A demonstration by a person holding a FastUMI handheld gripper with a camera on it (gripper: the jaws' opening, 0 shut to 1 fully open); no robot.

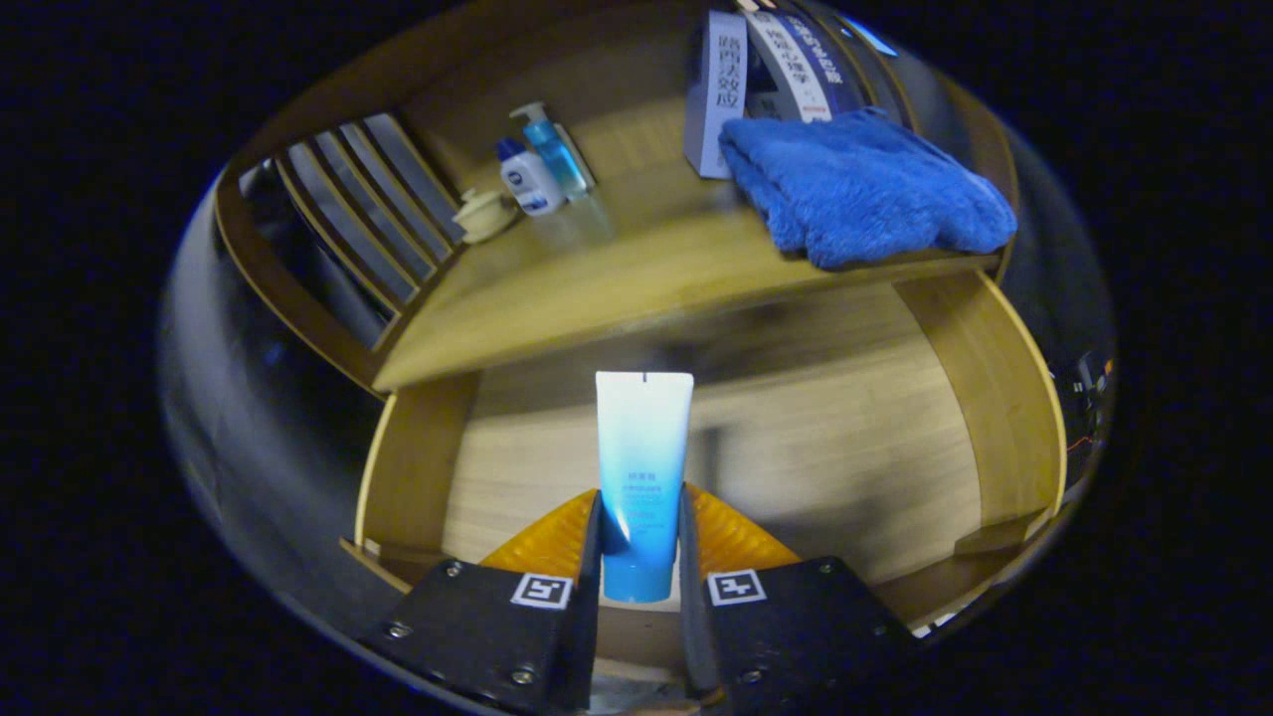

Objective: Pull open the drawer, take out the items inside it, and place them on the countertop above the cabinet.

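The tool is clenched on a blue-and-white tube, both fingers pressing its lower half while the flat crimped end stands up beyond them. The tube hangs over the open drawer, whose pale floor looks bare around it.

The surface lies farther off, above the drawer's far wall. A folded blue towel sits on its right, overhanging the front edge, with books standing behind it. On the far left stand two bottles and a small cream dish.

The likely trouble is the tube's smooth, soft body: it may slide or pivot between the fingers if swung fast. Its upright end could catch the surface's front lip if raised too little, and a drift right would set it on the towel, where it may tip.
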